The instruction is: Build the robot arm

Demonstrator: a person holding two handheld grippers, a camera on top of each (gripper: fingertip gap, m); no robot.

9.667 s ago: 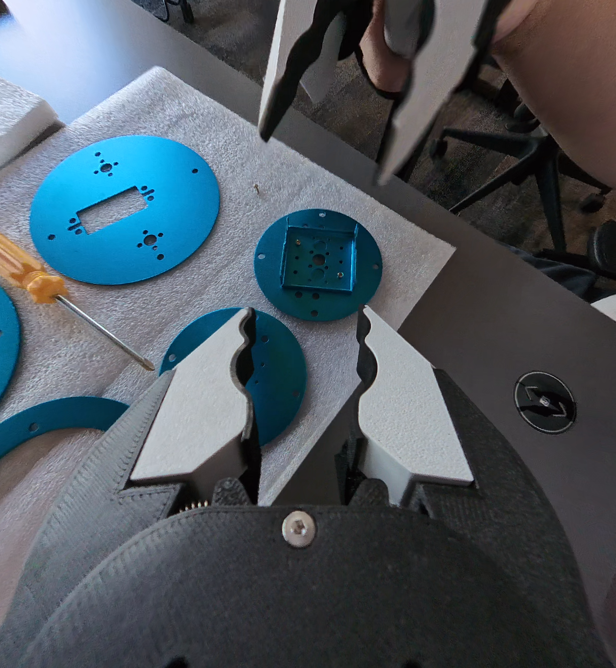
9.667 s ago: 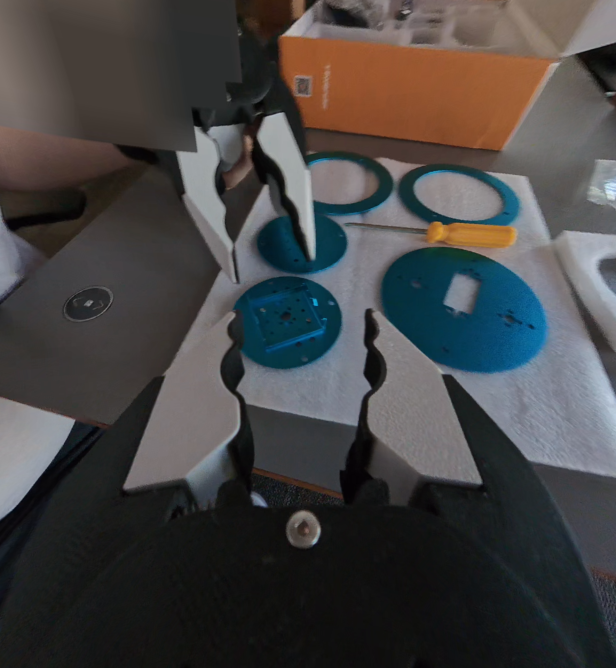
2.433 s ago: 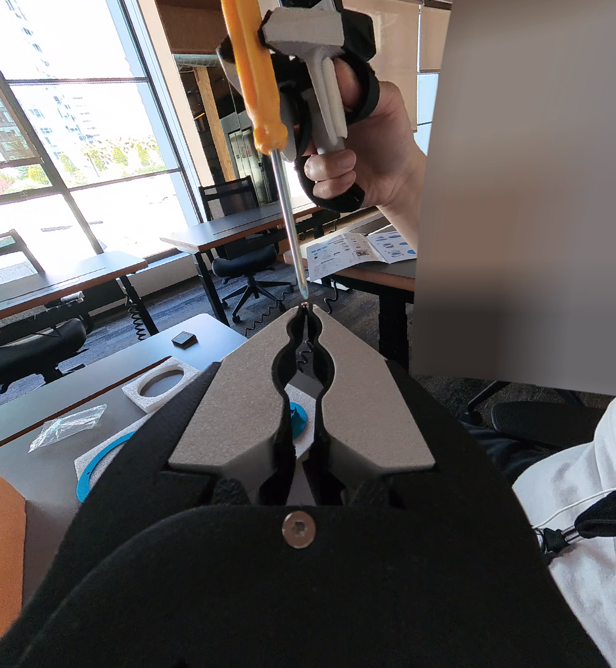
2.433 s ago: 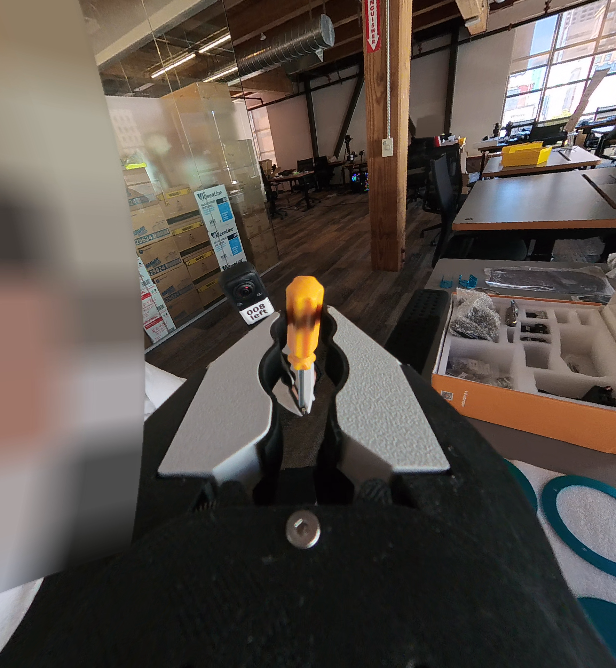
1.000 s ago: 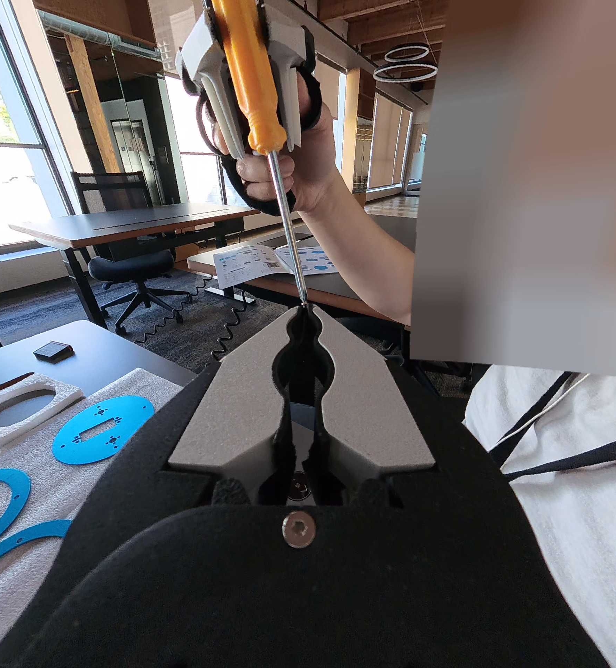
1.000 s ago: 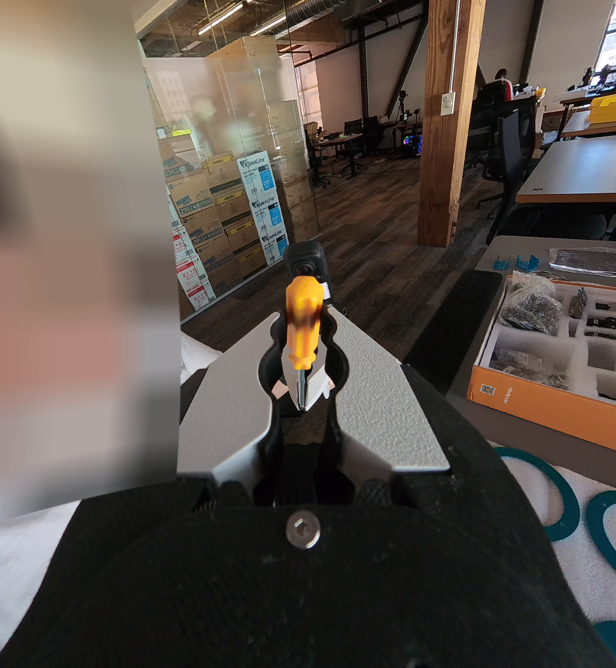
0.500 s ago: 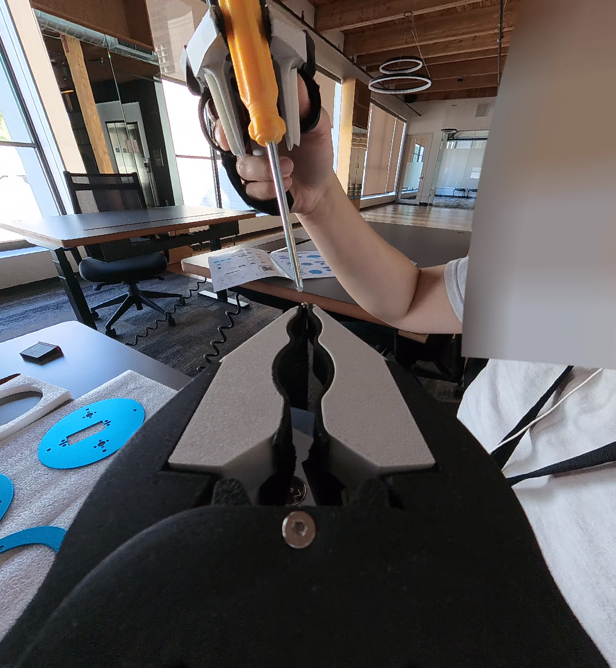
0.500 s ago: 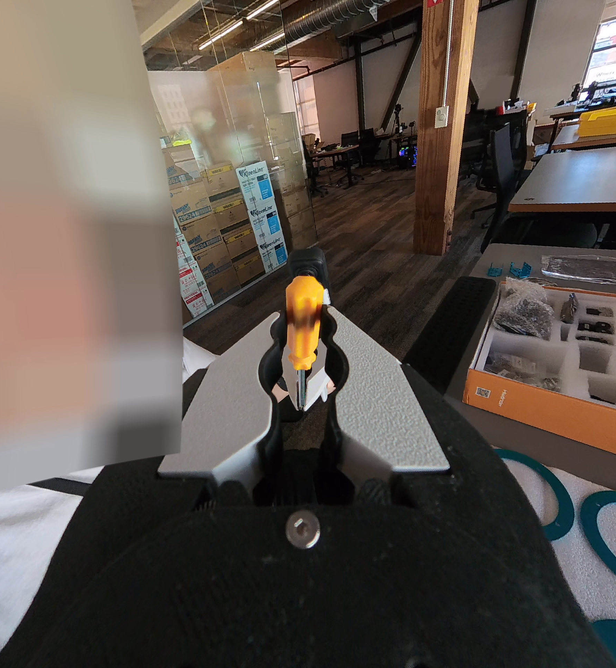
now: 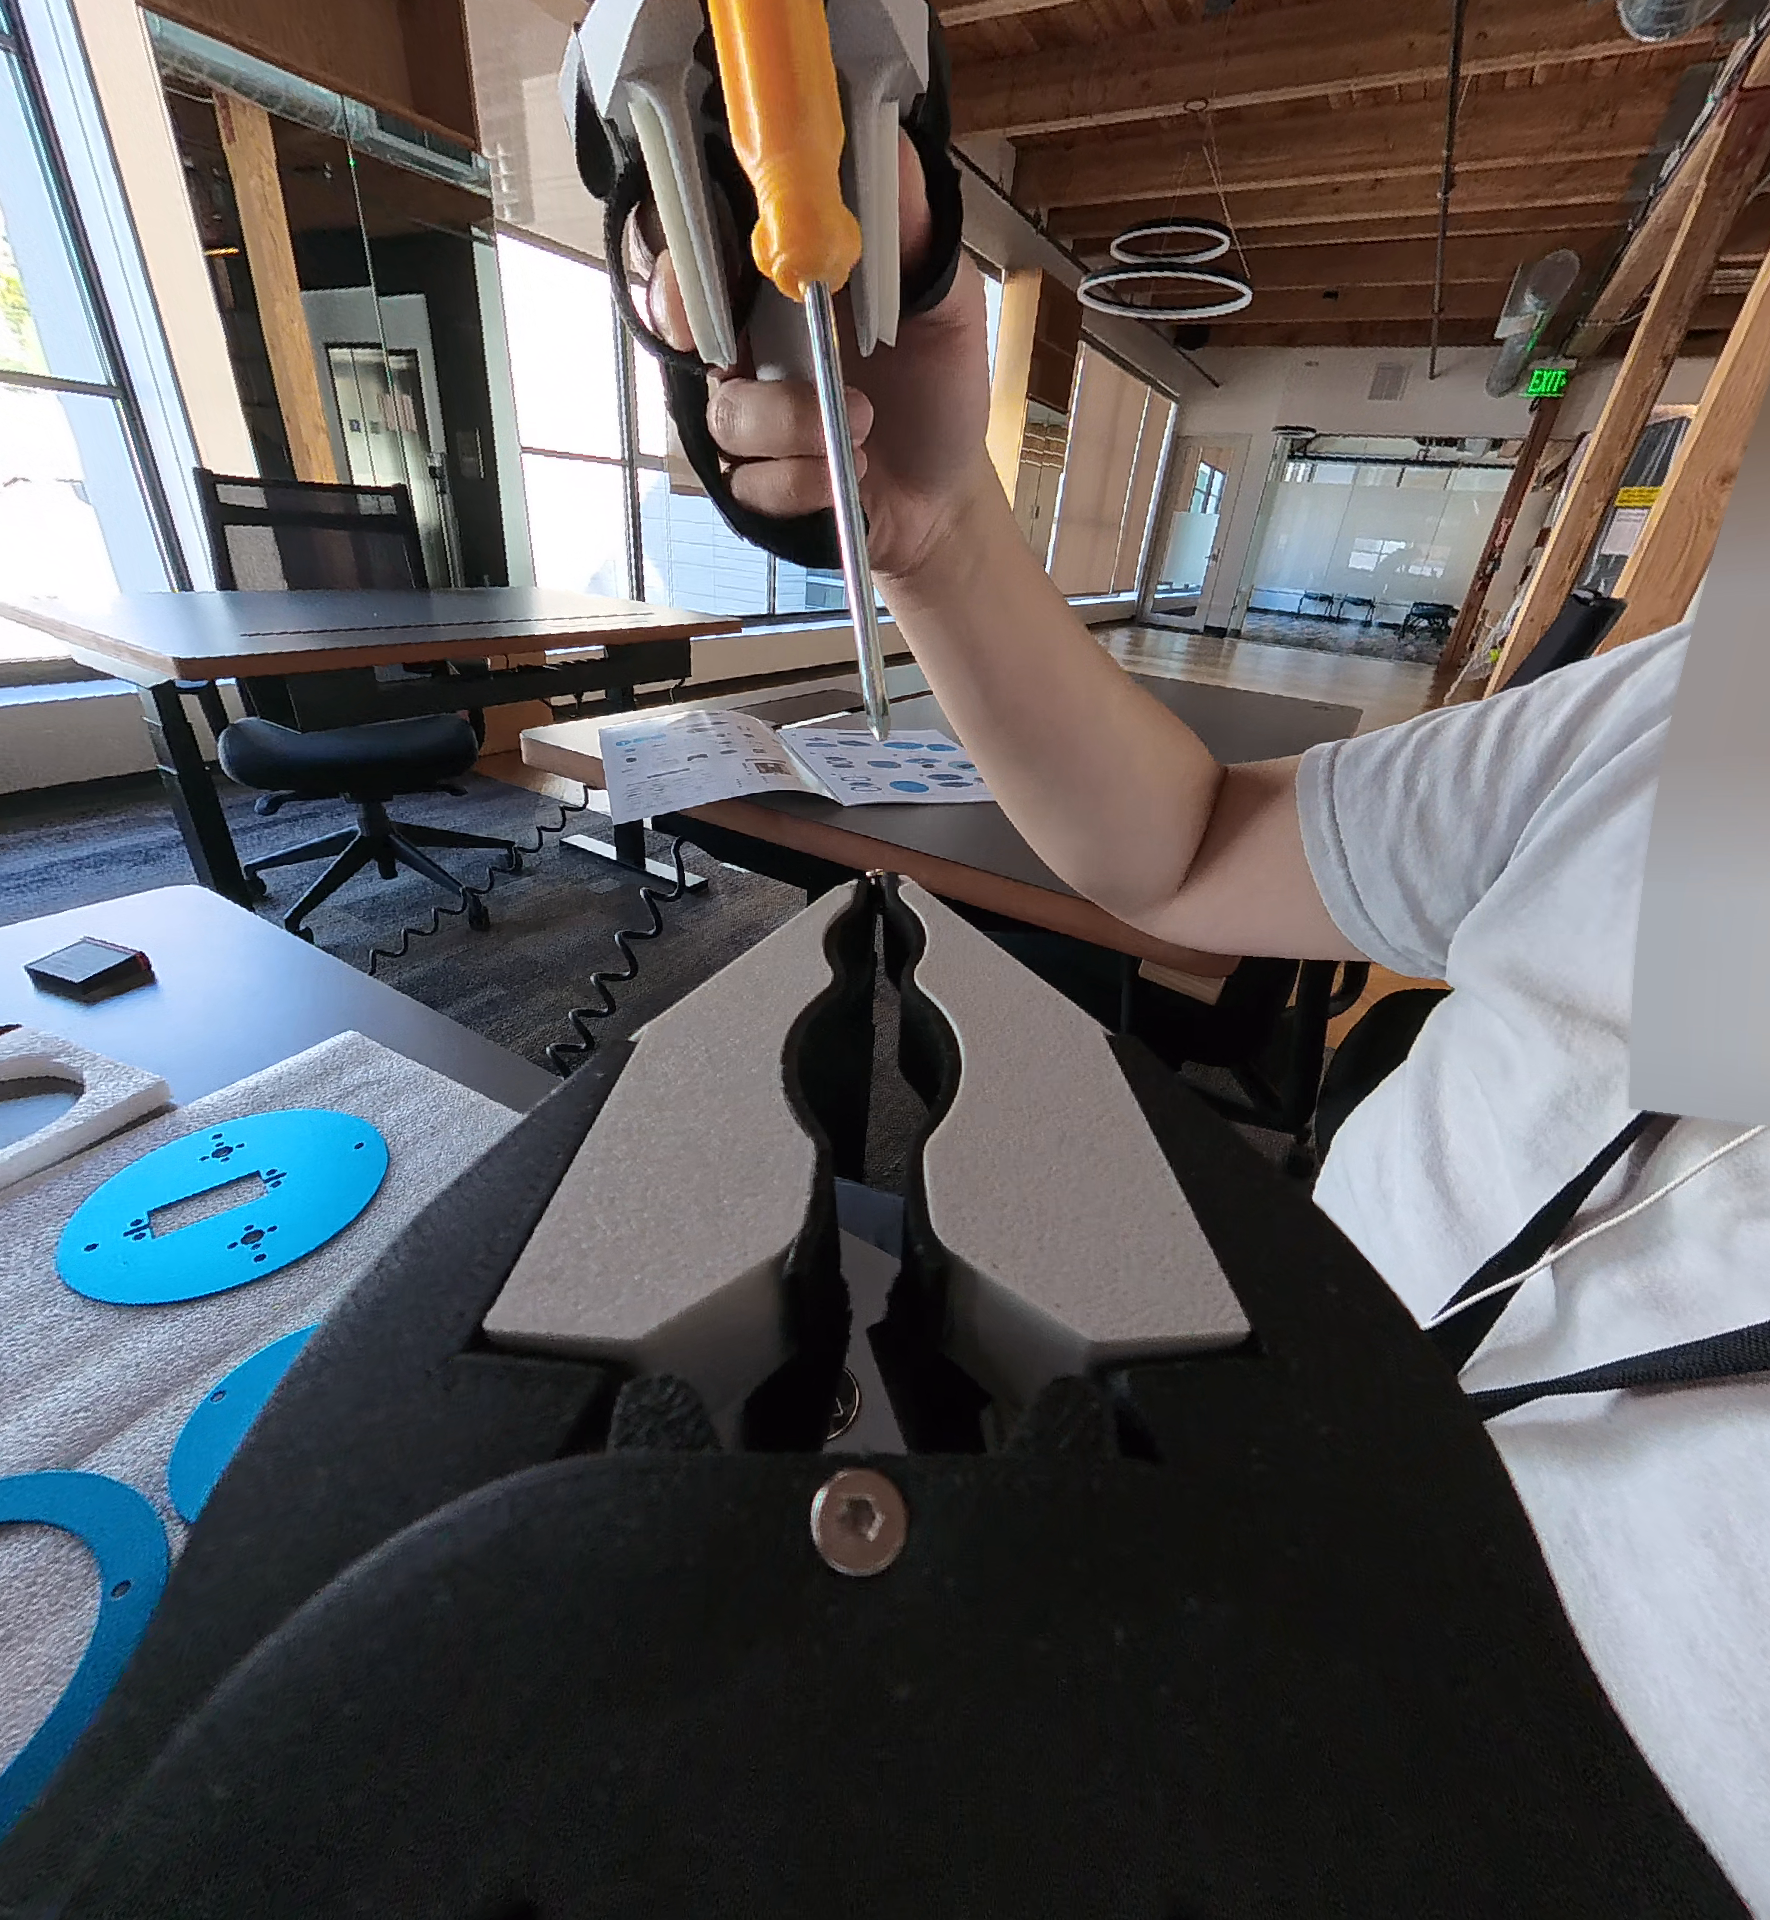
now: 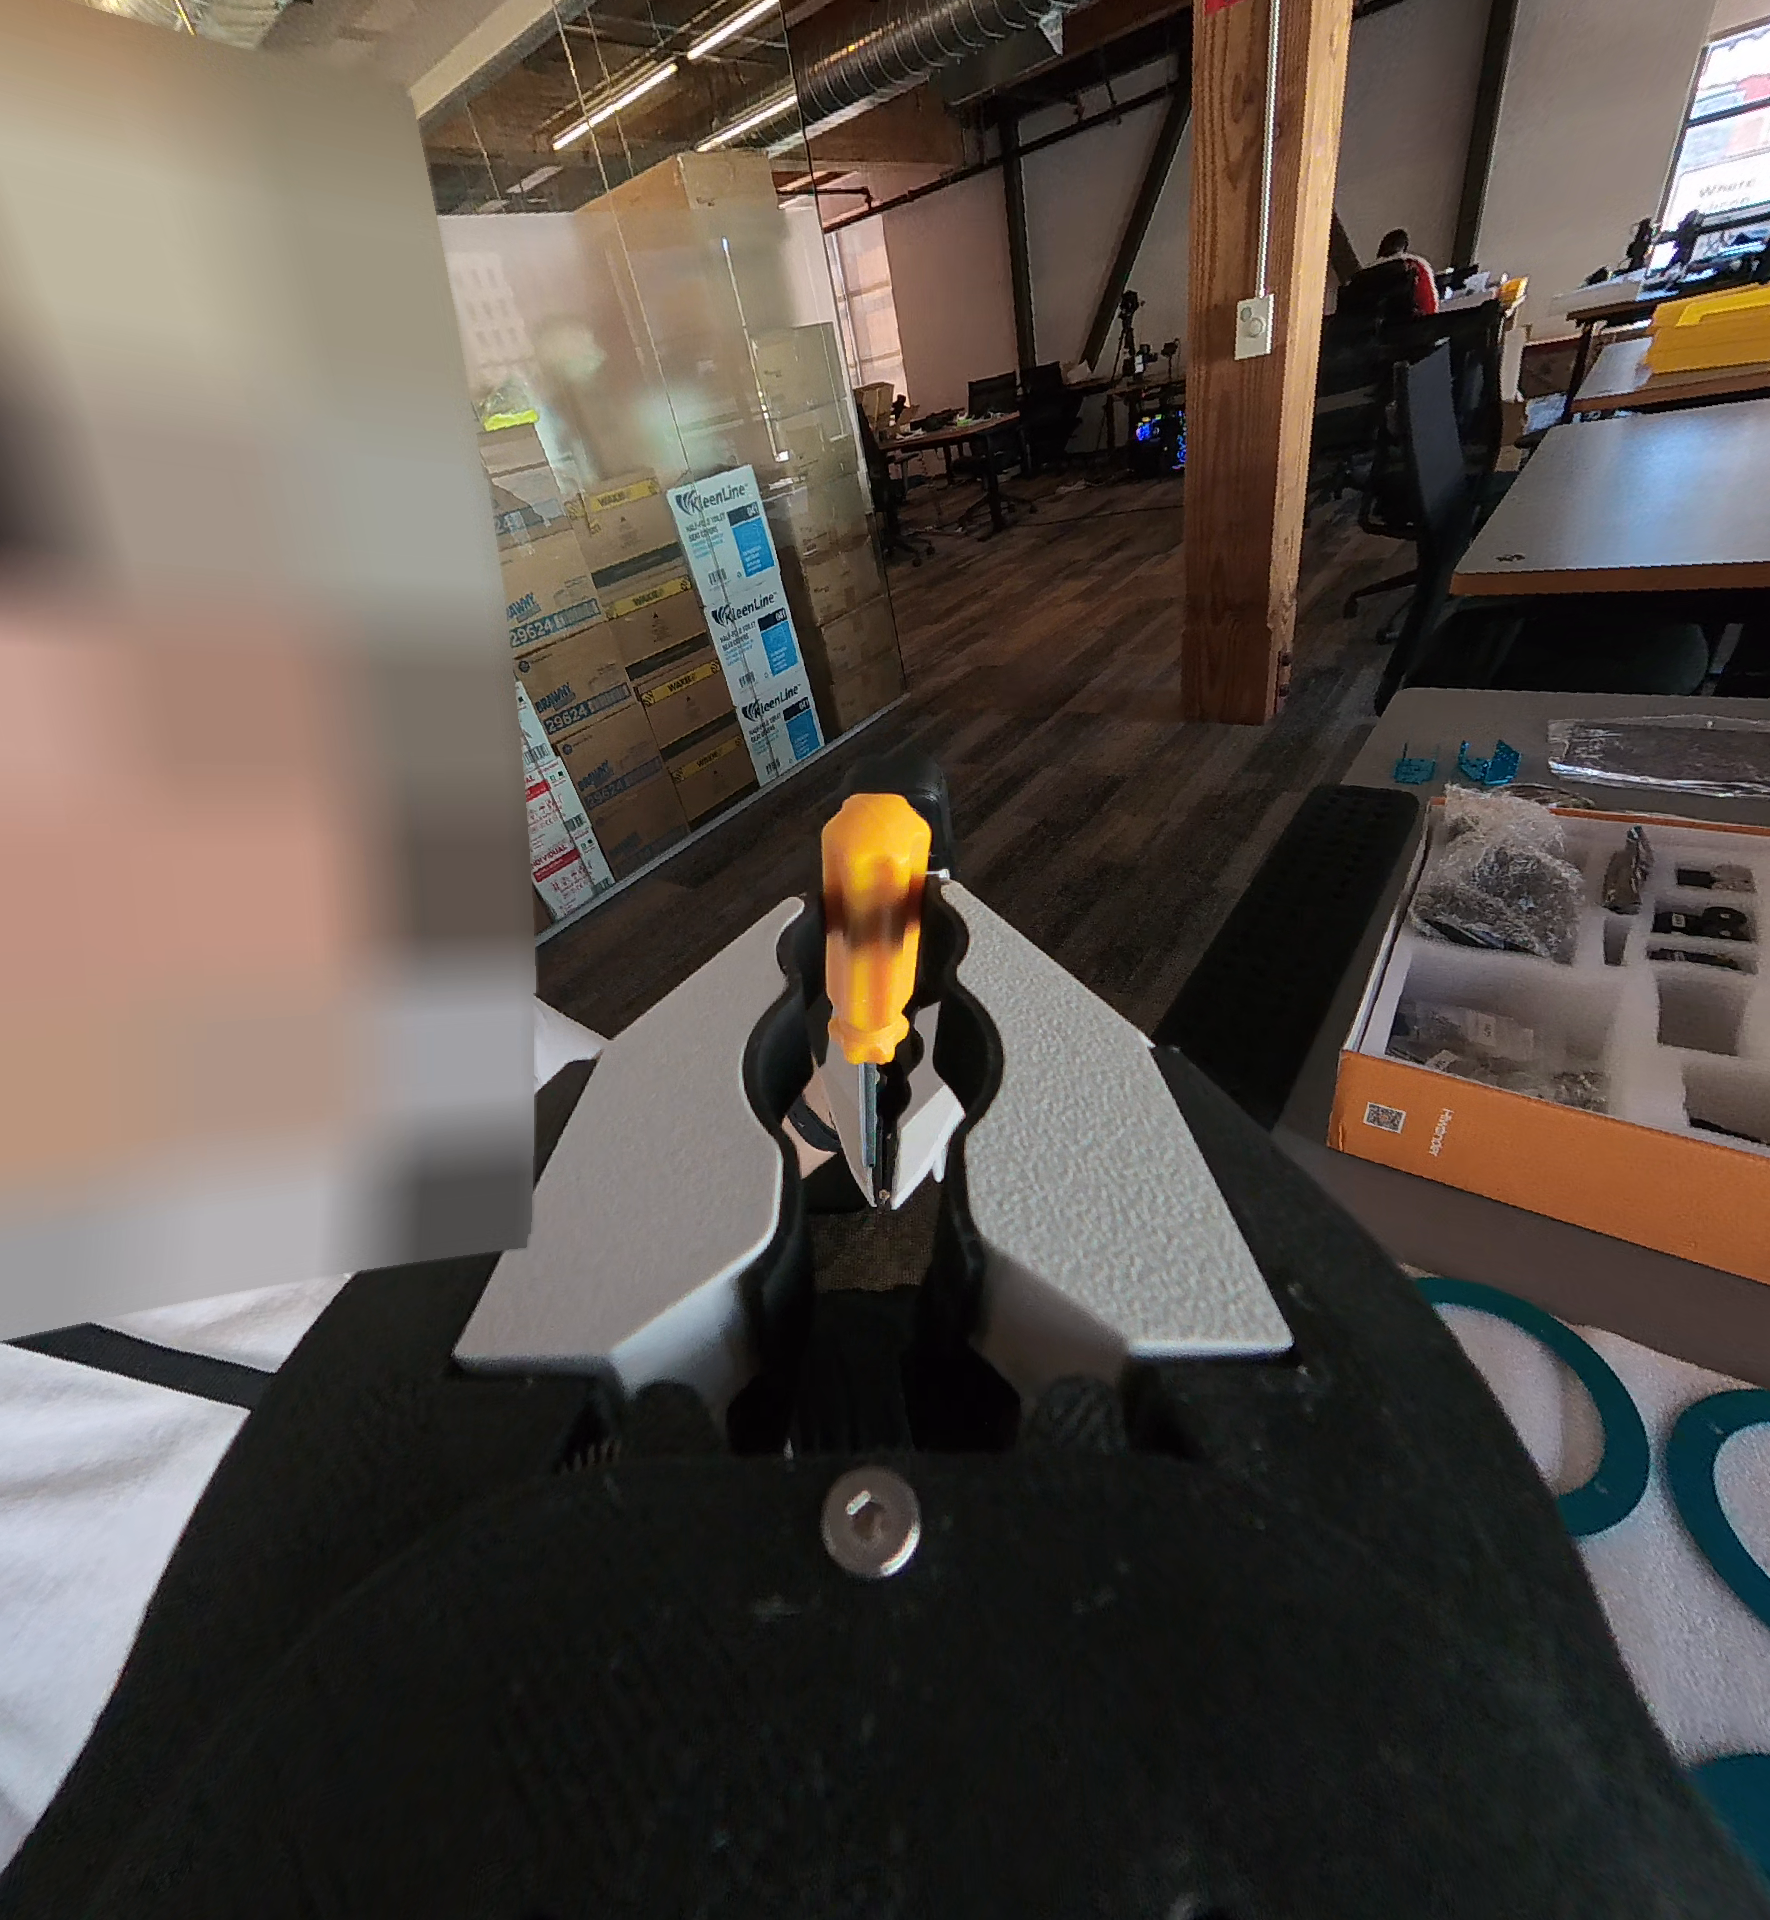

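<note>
We see 1 orange-handled screwdriver [image 9: 796, 177] clamped in the right gripper's [image 10: 876, 904] jaws at upper centre, shaft down; the left gripper's [image 9: 881, 894] jaws pinch 1 tiny screw [image 9: 879, 879]. Lower left, 1 blue plate [image 9: 221, 1202] on foam.

Screwdriver [image 9: 793, 156] handle glossy orange plastic, shaft polished metal; gripper fingers [image 9: 715, 1132] matt grainy grey plastic; blue plate [image 9: 221, 1203] smooth anodised-looking metal.

screwdriver [image 9: 796, 156] in right claw [image 10: 876, 894], above left claw [image 9: 883, 894].
</note>
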